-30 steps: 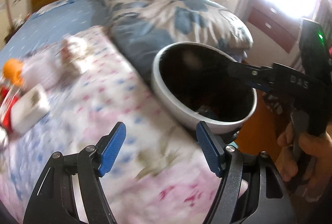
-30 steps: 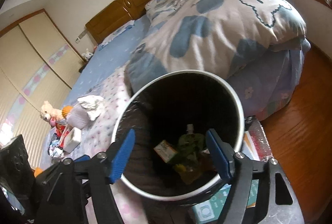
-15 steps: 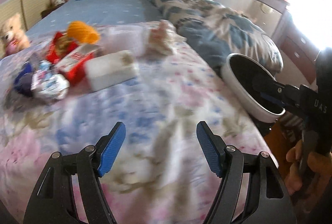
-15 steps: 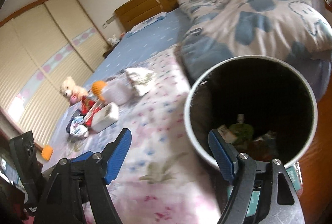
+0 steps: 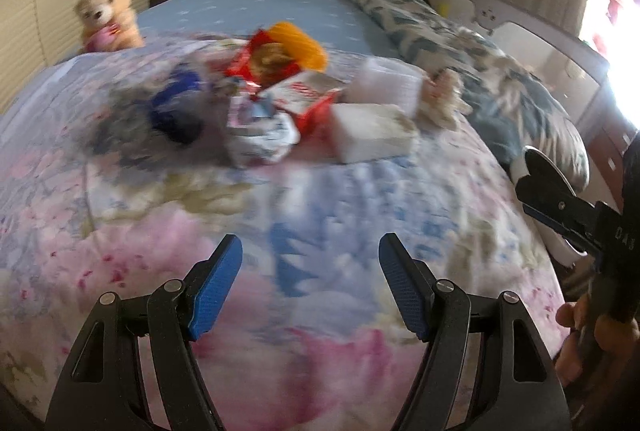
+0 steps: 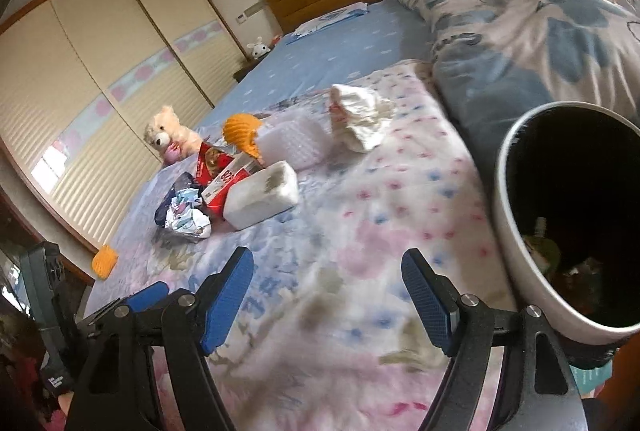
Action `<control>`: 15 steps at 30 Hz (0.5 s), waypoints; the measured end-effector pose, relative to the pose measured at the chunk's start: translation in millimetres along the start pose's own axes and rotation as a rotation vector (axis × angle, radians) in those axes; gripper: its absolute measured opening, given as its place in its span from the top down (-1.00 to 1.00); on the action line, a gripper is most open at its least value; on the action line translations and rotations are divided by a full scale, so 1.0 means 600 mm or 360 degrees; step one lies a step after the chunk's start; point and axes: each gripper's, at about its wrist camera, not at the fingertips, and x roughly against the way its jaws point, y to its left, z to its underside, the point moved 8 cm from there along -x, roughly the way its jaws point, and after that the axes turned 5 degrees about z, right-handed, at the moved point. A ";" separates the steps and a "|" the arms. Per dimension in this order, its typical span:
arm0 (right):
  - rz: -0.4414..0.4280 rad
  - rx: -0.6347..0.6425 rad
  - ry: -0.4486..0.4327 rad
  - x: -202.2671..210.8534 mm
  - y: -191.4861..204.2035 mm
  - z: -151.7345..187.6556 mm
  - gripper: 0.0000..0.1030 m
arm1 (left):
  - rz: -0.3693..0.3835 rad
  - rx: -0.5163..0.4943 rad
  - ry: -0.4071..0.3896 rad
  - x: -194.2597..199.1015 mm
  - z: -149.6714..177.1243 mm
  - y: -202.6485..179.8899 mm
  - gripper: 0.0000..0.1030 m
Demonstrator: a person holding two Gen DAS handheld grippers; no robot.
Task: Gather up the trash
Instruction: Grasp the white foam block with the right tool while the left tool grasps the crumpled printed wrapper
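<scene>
A heap of trash lies on the flowered bedspread: a crumpled foil wrapper [image 5: 262, 137] [image 6: 188, 217], a red snack packet [image 5: 276, 65] [image 6: 214, 167], a white foam block [image 5: 374, 133] [image 6: 262, 195], a clear plastic tray [image 6: 292, 143] and crumpled white paper [image 6: 362, 115]. The white bin [image 6: 520, 231] with a black liner stands at the bed's right side, with some trash inside. My left gripper [image 5: 310, 283] hangs open over bare bedspread, short of the heap. My right gripper [image 6: 328, 295] is open too, empty, left of the bin.
A teddy bear [image 5: 108, 15] [image 6: 170, 135] sits at the bed's left side near the wardrobe doors. A folded blue-patterned duvet [image 6: 532, 27] lies at the right. An orange knitted thing [image 6: 240, 129] rests behind the packets. A hand [image 5: 588, 339] holds the right gripper at the right edge.
Both grippers swung left, away from the bin and toward the trash heap, which now sits mid-frame. The bin slid from under the right gripper to the right edge.
</scene>
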 end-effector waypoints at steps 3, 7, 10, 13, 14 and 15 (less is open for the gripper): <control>-0.0022 0.0006 0.0014 -0.017 0.017 -0.002 -0.52 | -0.0026 0.0037 -0.0012 0.003 -0.005 0.025 -0.41; -0.0046 0.0003 0.0027 -0.041 0.039 -0.008 -0.52 | -0.0039 0.0070 -0.0023 0.003 -0.017 0.047 -0.41; -0.0068 -0.0002 0.0057 -0.062 0.053 -0.012 -0.51 | -0.0043 0.0079 -0.0029 0.001 -0.029 0.057 -0.41; -0.0068 0.0005 0.0080 -0.085 0.064 -0.018 -0.50 | -0.0047 0.0094 -0.0032 -0.005 -0.044 0.068 -0.41; -0.0066 0.0008 0.0087 -0.091 0.067 -0.020 -0.48 | -0.0047 0.0100 -0.0033 -0.007 -0.049 0.071 -0.41; -0.0065 0.0012 0.0095 -0.097 0.069 -0.022 -0.45 | -0.0052 0.0107 -0.0037 -0.011 -0.055 0.072 -0.41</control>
